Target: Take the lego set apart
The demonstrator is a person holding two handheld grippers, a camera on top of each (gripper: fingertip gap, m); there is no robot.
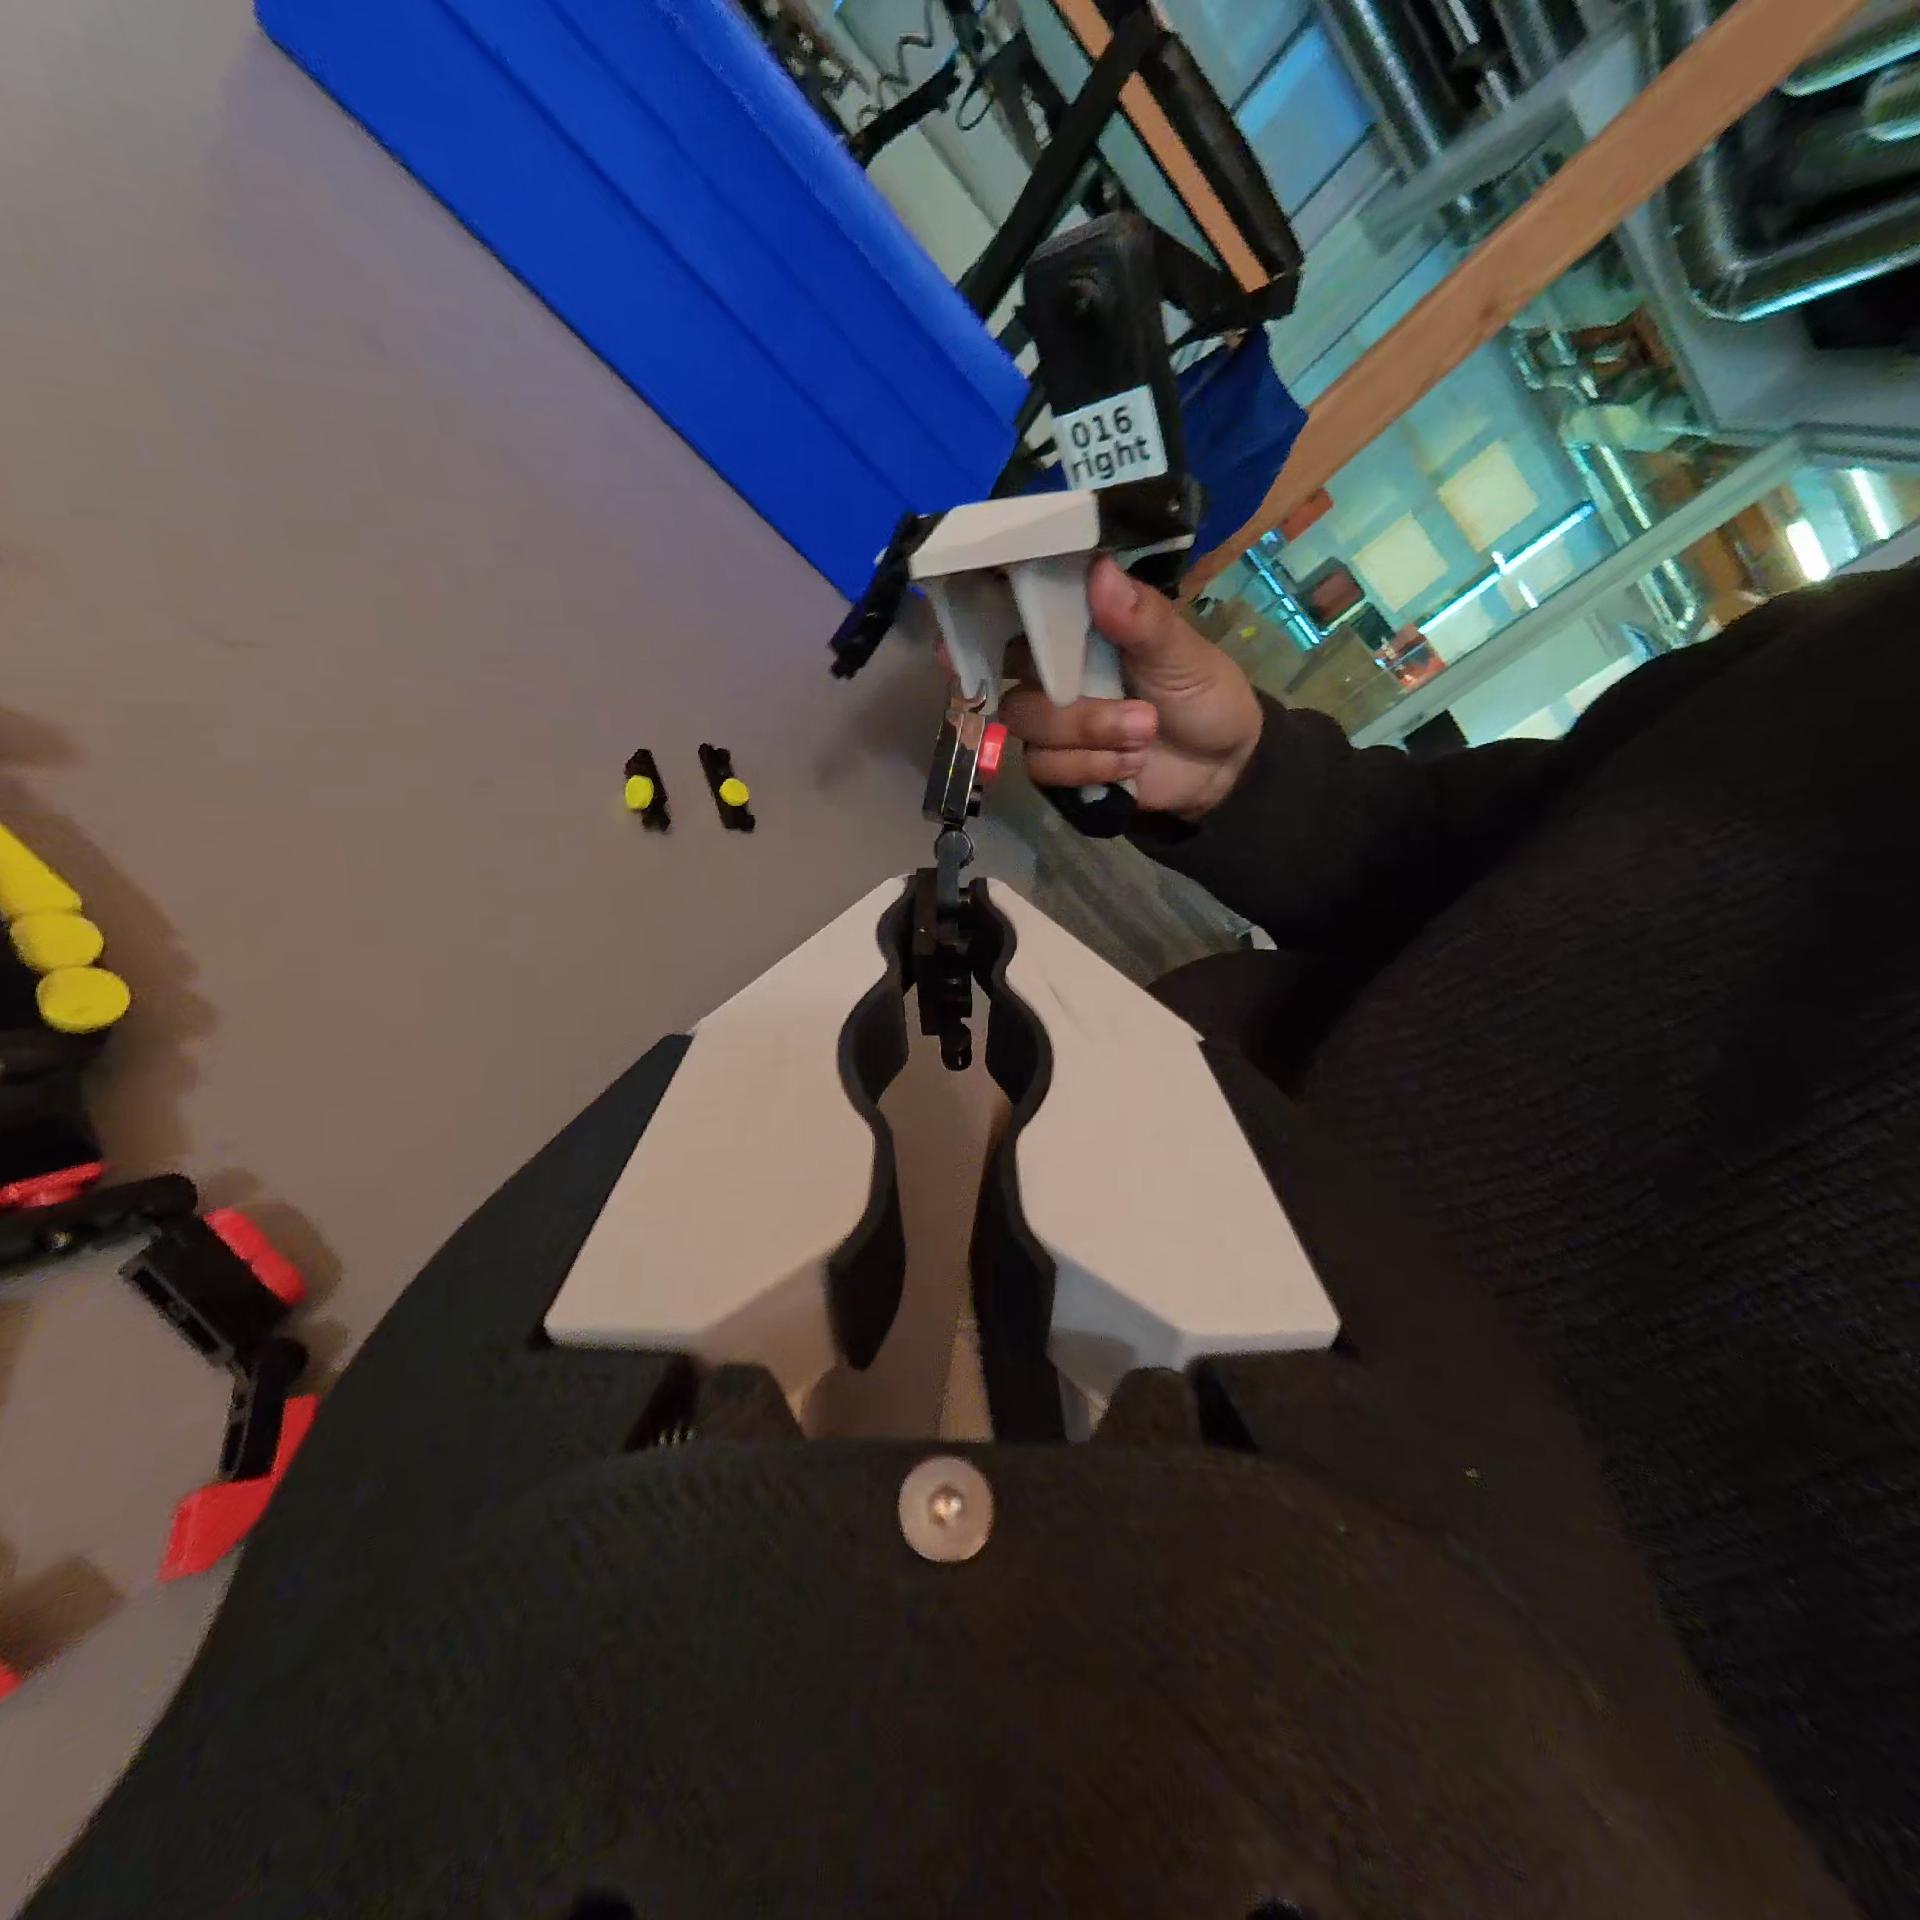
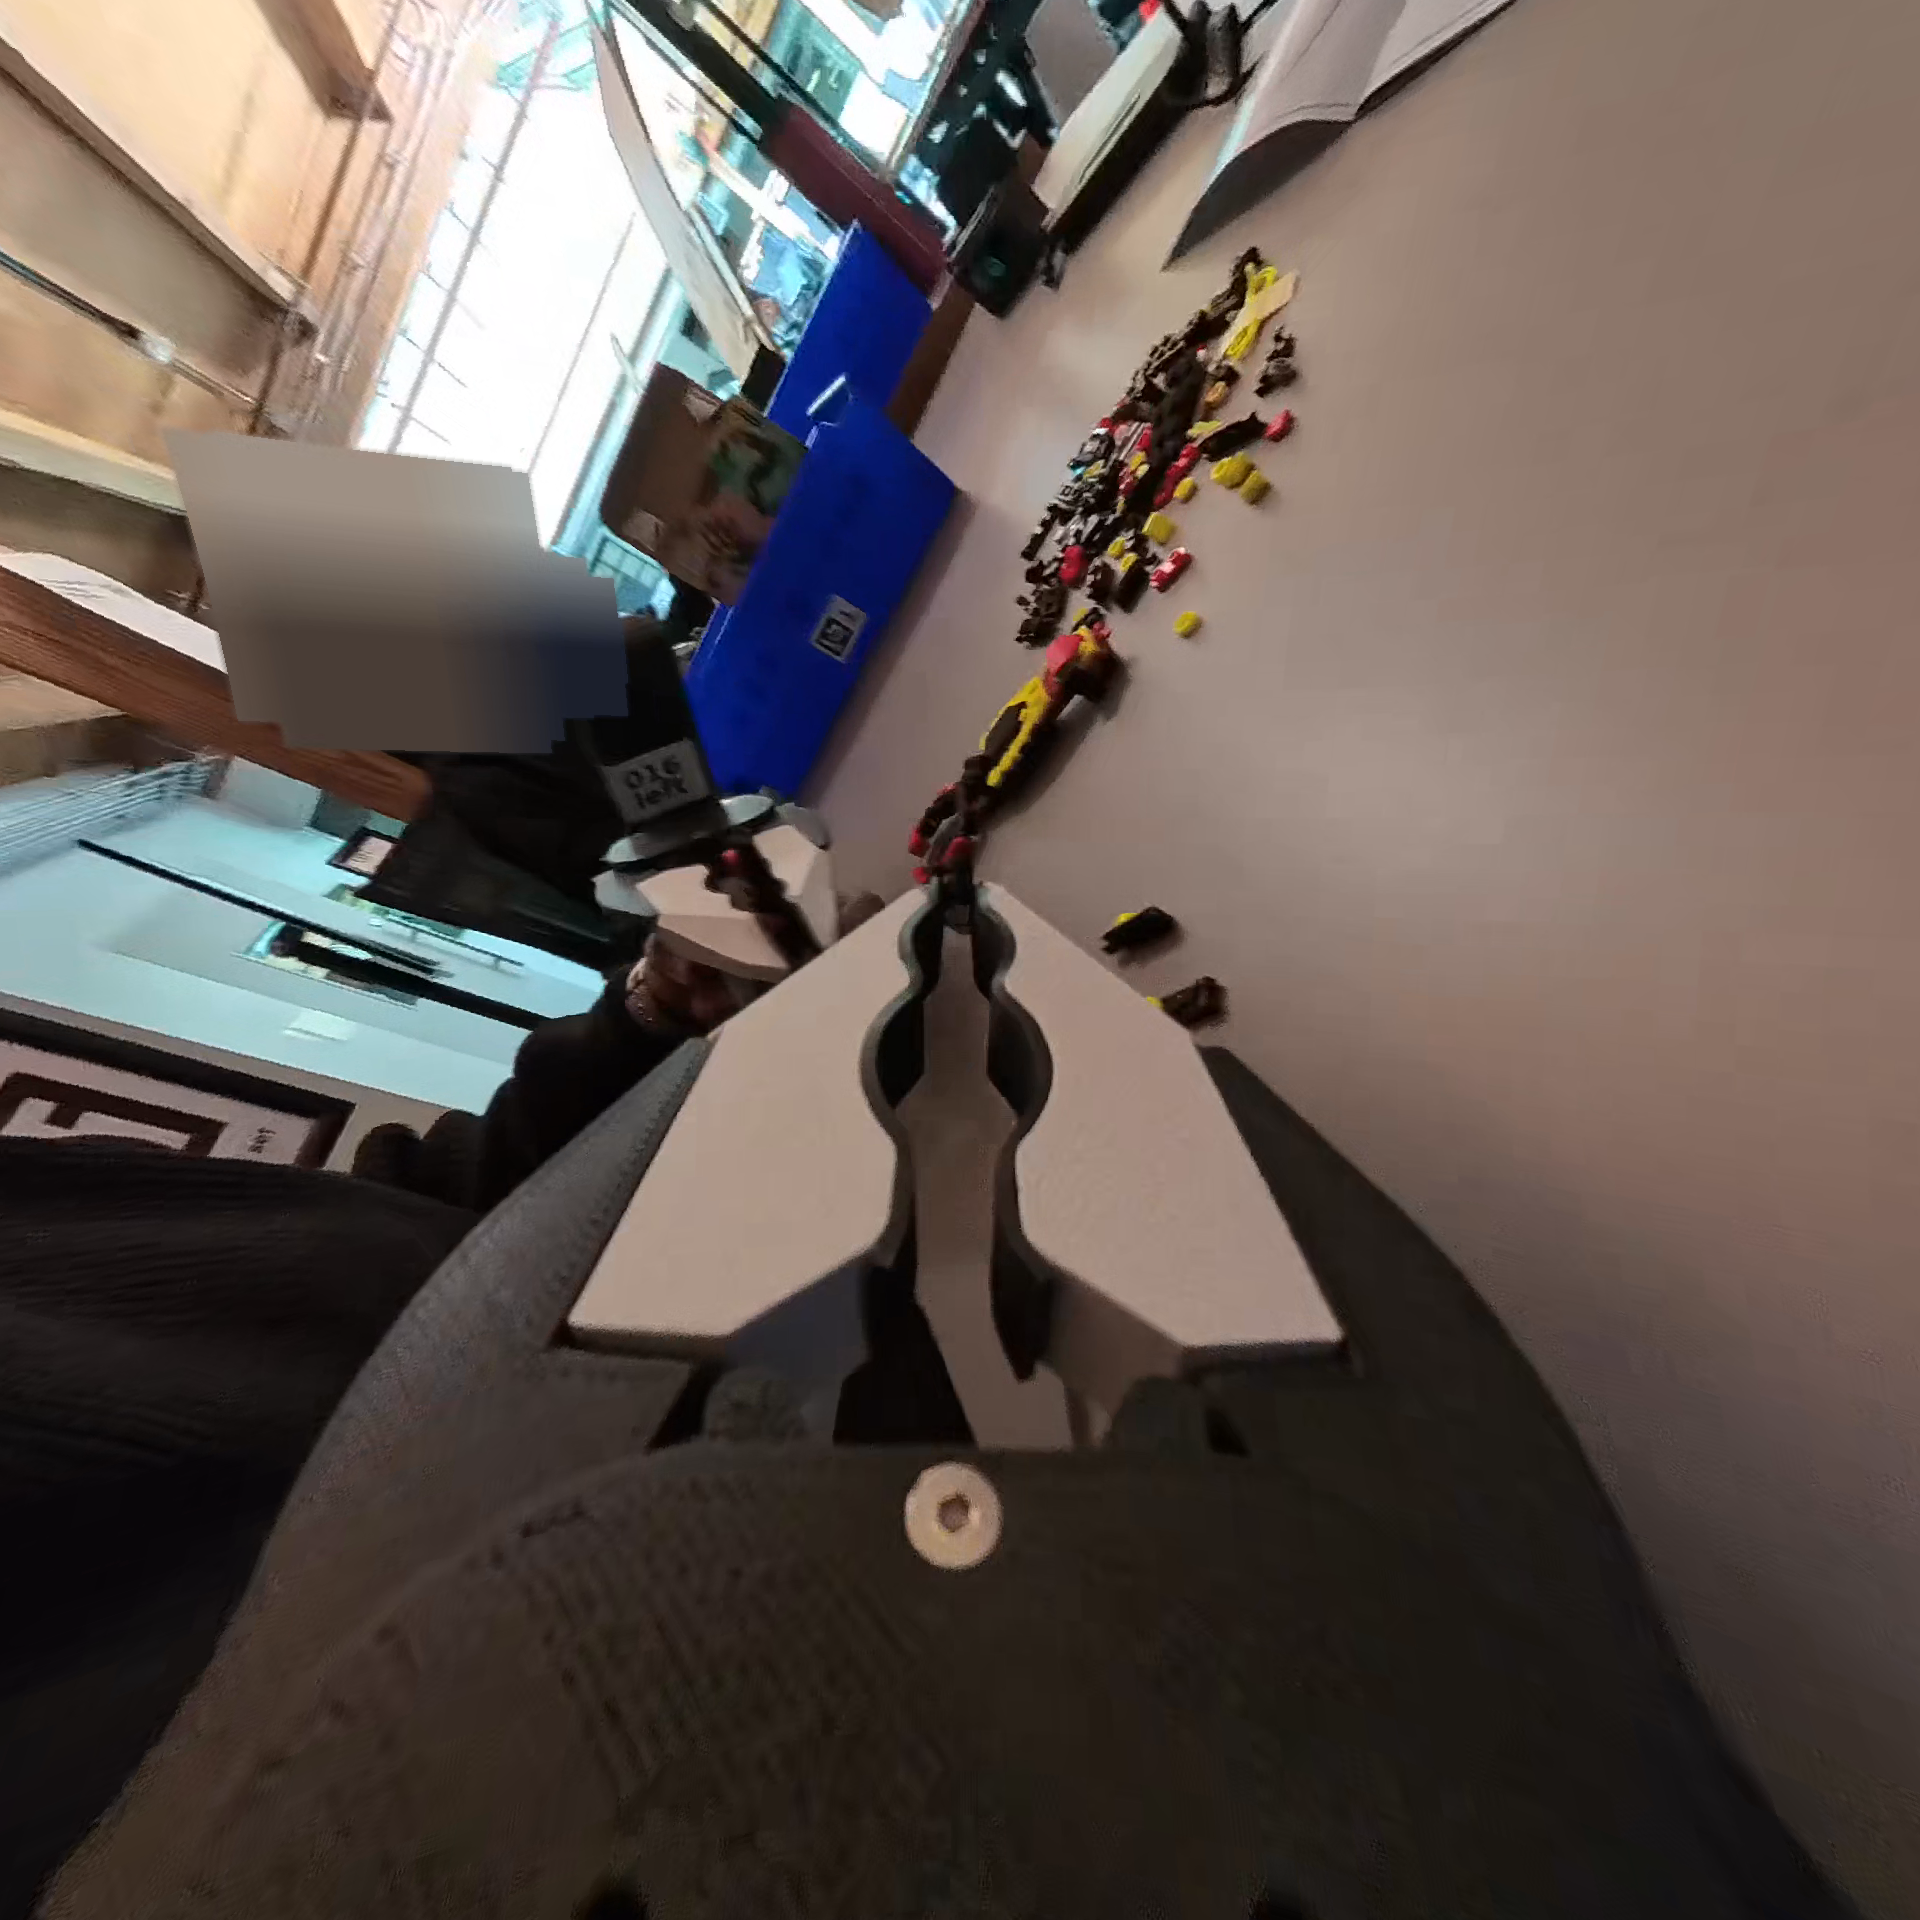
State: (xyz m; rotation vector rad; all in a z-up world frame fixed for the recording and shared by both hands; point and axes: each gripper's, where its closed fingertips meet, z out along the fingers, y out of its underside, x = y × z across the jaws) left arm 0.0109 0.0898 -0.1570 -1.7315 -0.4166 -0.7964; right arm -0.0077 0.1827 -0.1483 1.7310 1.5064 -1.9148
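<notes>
Left gripper (image 1: pixel 943 940) had its fingers closed on a black lego piece (image 1: pixel 943 987), pinched at the tips and held above the bench (image 1: pixel 364 520). From that piece a dark link ran up to a small black-and-silver lego piece with a red part (image 1: pixel 961 764), which the right gripper (image 1: pixel 982 691) held between its nearly closed fingers; in the right wrist view the same fingers (image 2: pixel 1081 1060) were closed on the small dark end of the assembly. A hand (image 1: pixel 1153 707) gripped the right gripper's handle.

On the bench, two small black pieces with yellow studs (image 1: pixel 686 790) lay side by side, left of the held assembly. A larger red, yellow and black lego section (image 2: pixel 1023 727) lay farther out, and beyond it a scattered pile of loose lego pieces (image 2: pixel 1153 468). A blue folder (image 1: pixel 665 270) lay at the far edge of the bench.
</notes>
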